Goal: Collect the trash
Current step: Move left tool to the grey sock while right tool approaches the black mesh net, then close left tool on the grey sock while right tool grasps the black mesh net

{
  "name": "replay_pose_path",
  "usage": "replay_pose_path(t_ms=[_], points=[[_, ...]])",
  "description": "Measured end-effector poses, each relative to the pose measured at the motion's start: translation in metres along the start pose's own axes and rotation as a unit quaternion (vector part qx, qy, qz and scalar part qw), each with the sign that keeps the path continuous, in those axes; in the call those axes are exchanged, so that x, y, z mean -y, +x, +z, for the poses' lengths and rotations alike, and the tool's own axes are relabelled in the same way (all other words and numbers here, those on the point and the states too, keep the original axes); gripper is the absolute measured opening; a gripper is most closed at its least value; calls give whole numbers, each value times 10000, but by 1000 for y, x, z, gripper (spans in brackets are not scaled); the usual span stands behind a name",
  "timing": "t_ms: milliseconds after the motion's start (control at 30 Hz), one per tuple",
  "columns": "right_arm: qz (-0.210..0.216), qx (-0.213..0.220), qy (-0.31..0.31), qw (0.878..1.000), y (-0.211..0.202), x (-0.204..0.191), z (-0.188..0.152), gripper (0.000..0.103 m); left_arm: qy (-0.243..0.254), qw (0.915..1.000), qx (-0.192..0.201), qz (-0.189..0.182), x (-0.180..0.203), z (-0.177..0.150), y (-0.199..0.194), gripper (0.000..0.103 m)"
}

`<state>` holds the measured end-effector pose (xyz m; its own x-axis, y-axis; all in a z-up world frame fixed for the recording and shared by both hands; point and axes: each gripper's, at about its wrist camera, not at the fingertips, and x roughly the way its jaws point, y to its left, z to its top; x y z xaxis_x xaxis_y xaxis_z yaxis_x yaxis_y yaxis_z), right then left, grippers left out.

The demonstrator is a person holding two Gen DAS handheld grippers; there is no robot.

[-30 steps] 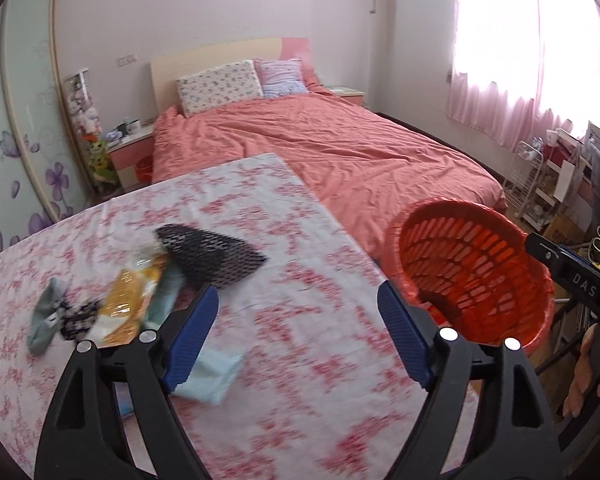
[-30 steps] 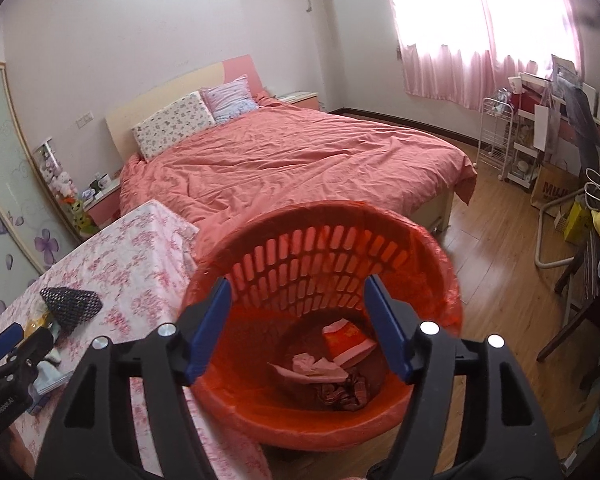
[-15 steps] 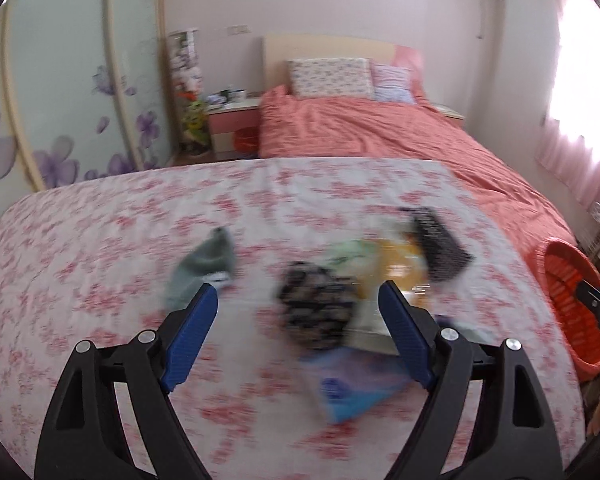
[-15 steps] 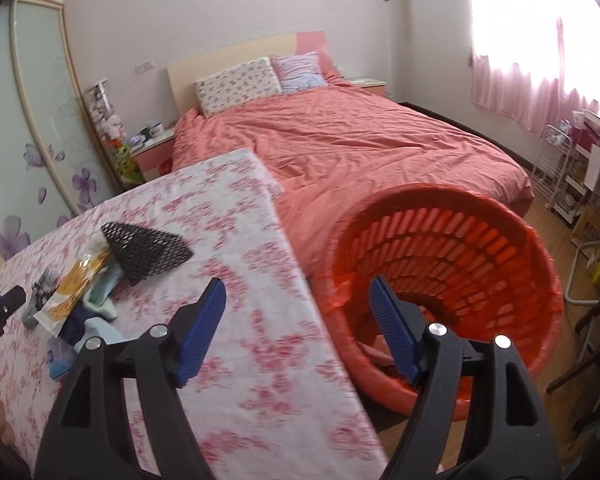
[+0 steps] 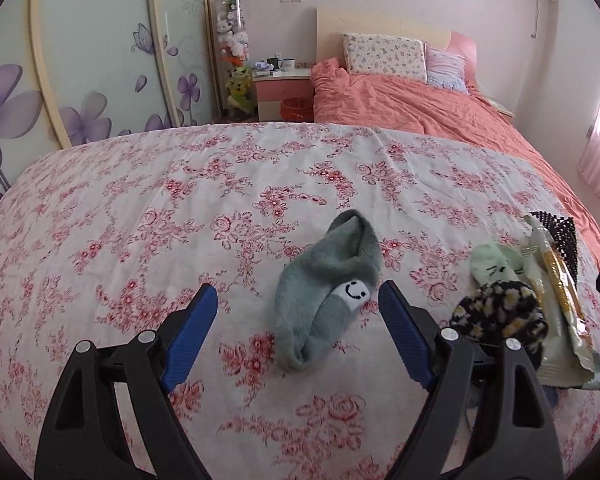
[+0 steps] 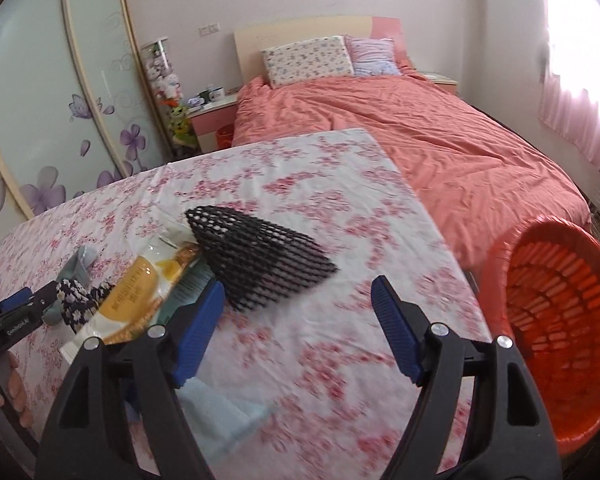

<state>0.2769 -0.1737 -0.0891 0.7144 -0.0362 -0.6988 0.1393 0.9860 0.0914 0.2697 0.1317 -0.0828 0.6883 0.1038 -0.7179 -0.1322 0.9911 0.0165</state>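
Two empty grippers over a pile where socks and trash lie mixed.

Left gripper stands wide, bracketing the grey smiley sock; right gripper, its jaws just opened further with nothing between them, hangs beside the black foam net and yellow snack wrapper. Likely slip: sock binned as trash. The net could snag the wrapper and spill short of the orange basket off the table's edge.
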Motion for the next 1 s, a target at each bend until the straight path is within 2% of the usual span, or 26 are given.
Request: replay_pose_path(t_ms=[200,333,433,500,533,600,633,800,1000], points=[[36,-322,-159,9993,33,-19,6,74,59,9997,-210,-97,3,4,18,82],[141,-378,-196,9990,40,-22,5,62,4,9994,-280,-186,2,8,24,82],[201,-382,-152,9990,40,-21,6,45,11,9989,-378,-263,4,9,28,79],[181,-429,-176,9988,41,-20,5,28,20,9983,-465,-364,5,9,30,69],[188,-438,-168,9987,41,-20,4,24,40,9983,-461,-355,6,9,30,68],[193,-425,-109,9989,41,-18,3,18,95,9981,-421,-434,8,8,28,54],[220,-413,-66,9989,40,-16,3,15,114,9980,-412,-459,9,8,27,52],[208,-336,-24,9992,32,-13,3,10,114,9980,-355,-504,10,8,25,31],[184,-252,31,9995,20,-8,3,9,108,9980,-322,-525,10,8,21,19]])
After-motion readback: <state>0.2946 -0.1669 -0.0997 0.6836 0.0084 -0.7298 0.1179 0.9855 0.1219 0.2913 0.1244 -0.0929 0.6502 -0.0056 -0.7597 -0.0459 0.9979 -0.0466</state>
